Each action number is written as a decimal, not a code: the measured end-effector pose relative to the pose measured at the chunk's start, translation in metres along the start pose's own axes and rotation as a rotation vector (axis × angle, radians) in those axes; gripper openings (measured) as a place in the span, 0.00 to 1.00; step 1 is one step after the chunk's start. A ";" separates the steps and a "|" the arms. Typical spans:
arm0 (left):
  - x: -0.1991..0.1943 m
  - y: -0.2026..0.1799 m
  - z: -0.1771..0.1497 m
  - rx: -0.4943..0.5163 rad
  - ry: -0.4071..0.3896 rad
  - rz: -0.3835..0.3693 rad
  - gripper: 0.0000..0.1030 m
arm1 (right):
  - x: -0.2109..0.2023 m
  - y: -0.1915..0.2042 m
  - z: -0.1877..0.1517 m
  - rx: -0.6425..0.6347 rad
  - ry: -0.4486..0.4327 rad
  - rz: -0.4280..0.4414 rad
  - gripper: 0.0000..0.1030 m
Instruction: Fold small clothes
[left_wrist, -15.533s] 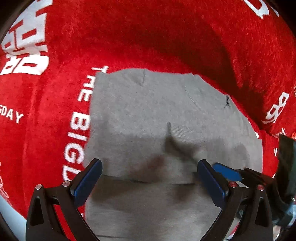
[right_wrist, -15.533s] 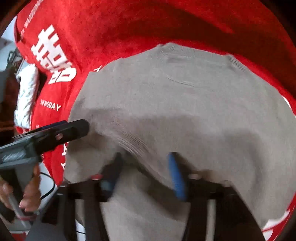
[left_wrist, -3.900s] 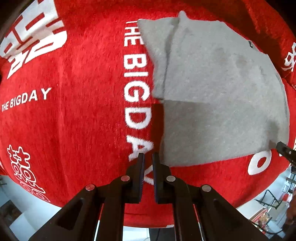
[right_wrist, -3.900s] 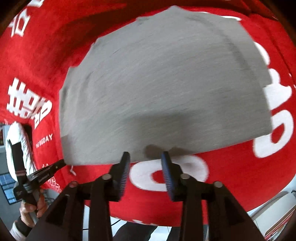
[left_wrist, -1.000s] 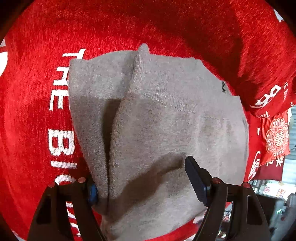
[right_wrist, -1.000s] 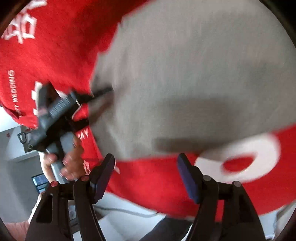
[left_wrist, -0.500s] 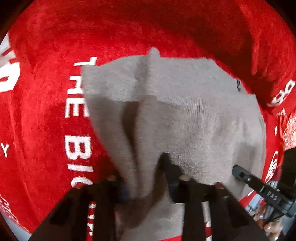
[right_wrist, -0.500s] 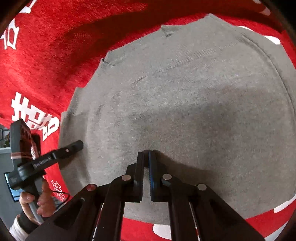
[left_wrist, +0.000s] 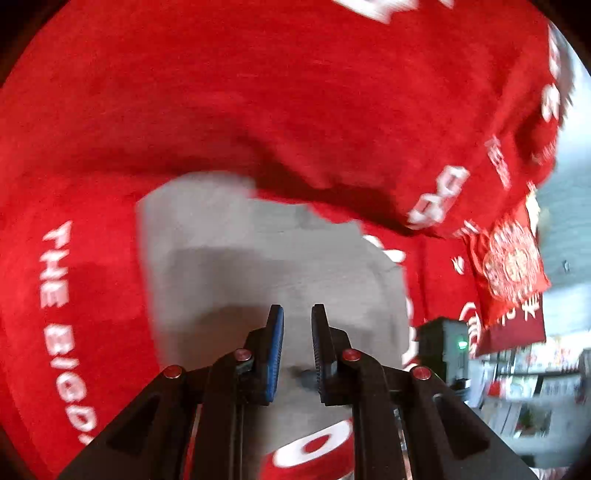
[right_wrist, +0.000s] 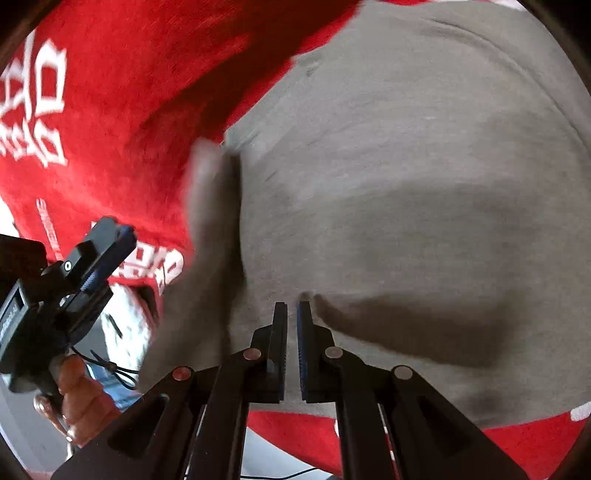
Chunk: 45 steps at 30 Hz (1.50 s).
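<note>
Fingers: left gripper (left_wrist: 297, 314) nearly closed, empty | right gripper (right_wrist: 291, 308) pinched together at sweater (right_wrist: 406, 184) edge | both just closed; sweater flap now dropped onto tabletop cloth (left_wrist: 184, 92).

A red cloth (left_wrist: 229, 110) with white lettering covers the work surface. A red banner (left_wrist: 509, 266) with a white emblem hangs behind it.
</note>
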<state>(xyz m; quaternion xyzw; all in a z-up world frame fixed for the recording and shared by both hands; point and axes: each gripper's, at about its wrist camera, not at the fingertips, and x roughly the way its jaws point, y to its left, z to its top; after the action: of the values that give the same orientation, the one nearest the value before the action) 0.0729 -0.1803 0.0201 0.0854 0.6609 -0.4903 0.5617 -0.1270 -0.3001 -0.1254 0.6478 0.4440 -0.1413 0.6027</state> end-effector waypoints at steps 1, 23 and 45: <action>0.013 -0.013 0.002 0.036 0.011 0.025 0.17 | -0.004 -0.008 0.001 0.028 0.000 0.011 0.07; -0.056 0.095 -0.055 -0.119 -0.053 0.396 1.00 | 0.083 0.081 0.039 -0.128 0.176 0.123 0.63; -0.036 0.103 -0.050 -0.121 -0.031 0.329 1.00 | -0.060 0.085 0.053 -0.248 -0.037 0.342 0.13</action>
<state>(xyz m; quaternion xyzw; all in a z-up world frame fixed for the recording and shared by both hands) 0.1213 -0.0757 -0.0129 0.1507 0.6576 -0.3522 0.6487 -0.0791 -0.3618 -0.0392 0.6320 0.3303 0.0069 0.7010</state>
